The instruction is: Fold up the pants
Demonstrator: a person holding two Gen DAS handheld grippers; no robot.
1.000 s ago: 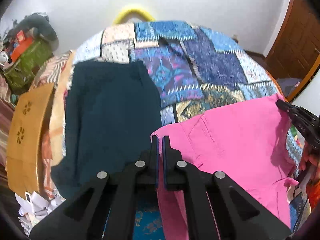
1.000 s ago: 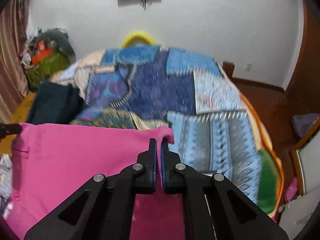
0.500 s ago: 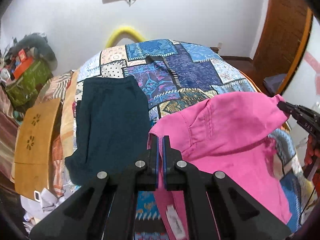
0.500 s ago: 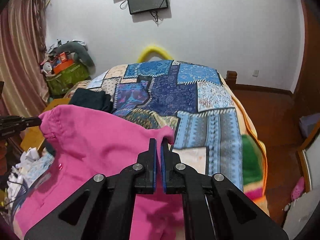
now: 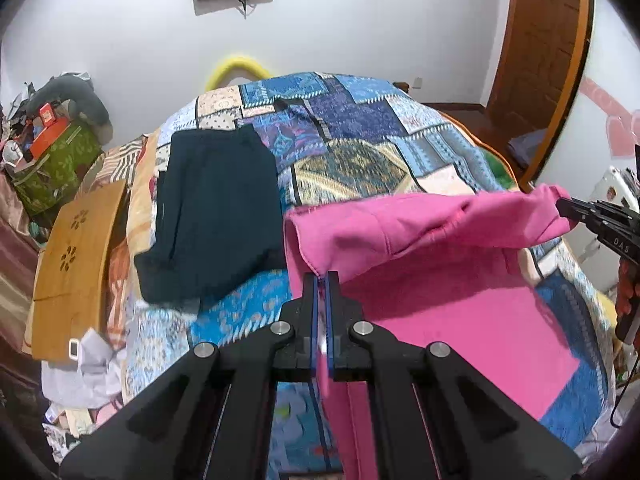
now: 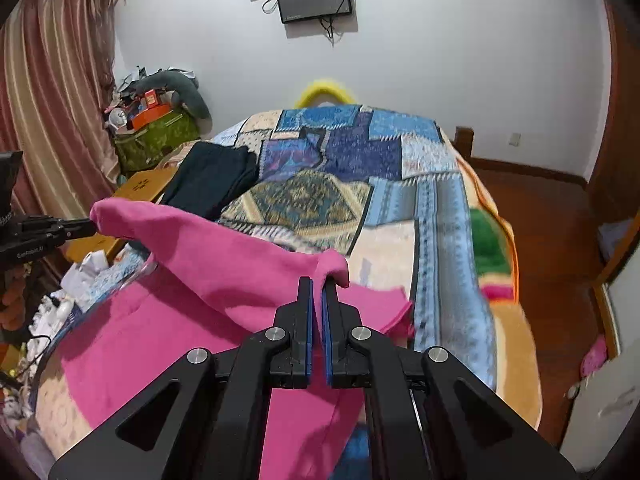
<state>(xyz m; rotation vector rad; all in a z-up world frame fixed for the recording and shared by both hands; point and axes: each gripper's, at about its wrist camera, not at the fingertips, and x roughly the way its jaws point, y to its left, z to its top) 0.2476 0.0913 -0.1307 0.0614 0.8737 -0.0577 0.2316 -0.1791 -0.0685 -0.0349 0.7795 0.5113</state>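
Observation:
Pink pants (image 5: 460,312) lie at the near end of the bed, their top edge lifted and stretched between both grippers. My left gripper (image 5: 321,280) is shut on the left corner of that edge. My right gripper (image 6: 317,285) is shut on the right corner; it also shows at the right edge of the left wrist view (image 5: 568,210). In the right wrist view the pants (image 6: 168,320) hang down and spread over the bed, and the left gripper (image 6: 86,226) shows at far left.
Folded dark teal pants (image 5: 216,212) lie on the left of the patchwork bedspread (image 5: 360,128). A wooden lap table (image 5: 76,256) and clutter stand left of the bed. A wooden floor (image 6: 552,216) and door are to the right.
Both grippers have risen and pulled back toward me with the pink edge. The lifted edge now hangs as a taut band above the rest of the pants.

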